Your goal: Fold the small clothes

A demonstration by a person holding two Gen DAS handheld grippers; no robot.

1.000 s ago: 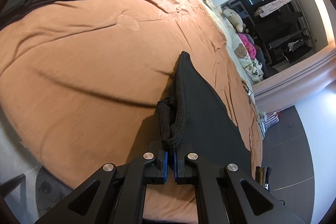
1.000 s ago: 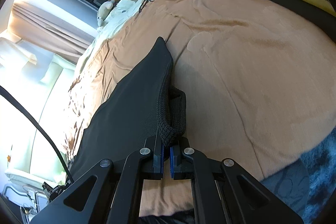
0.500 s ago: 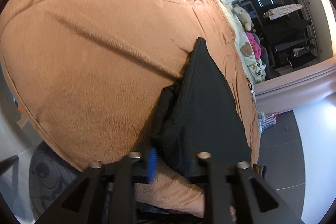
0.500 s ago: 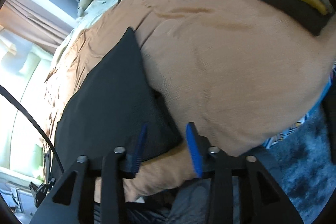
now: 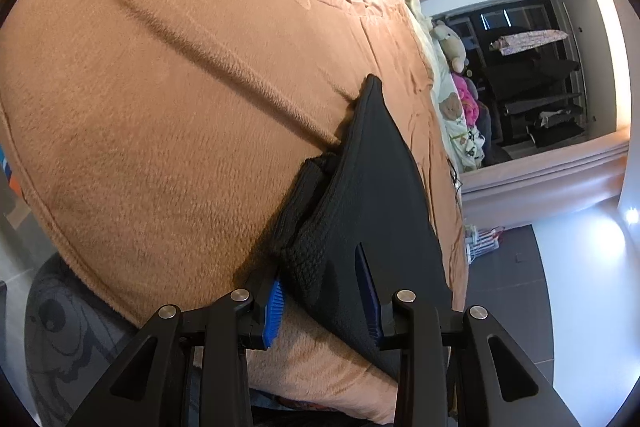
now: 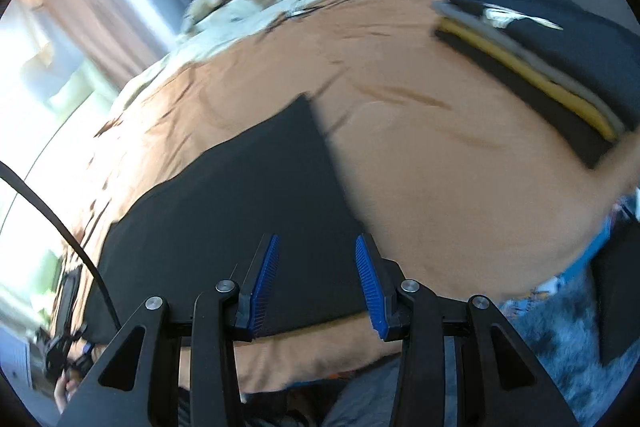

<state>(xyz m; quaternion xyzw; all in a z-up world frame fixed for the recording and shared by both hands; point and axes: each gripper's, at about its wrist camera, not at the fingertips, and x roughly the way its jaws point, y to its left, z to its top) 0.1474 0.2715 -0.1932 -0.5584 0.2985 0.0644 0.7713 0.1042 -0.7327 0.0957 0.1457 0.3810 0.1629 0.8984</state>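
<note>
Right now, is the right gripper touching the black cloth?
Cannot tell. In the right wrist view the right gripper has its jaws wide open over the black cloth, but the blurry picture shows neither contact nor a gap.

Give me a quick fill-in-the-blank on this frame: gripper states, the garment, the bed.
1. Both the left gripper and the right gripper have their jaws ____.
2. The garment lying between the fingers is ____ in colour.
3. It rests on a ____ blanket.
4. In the right wrist view, the stack of folded clothes includes one ____ layer.

Missing words: open; black; brown; yellow
</note>
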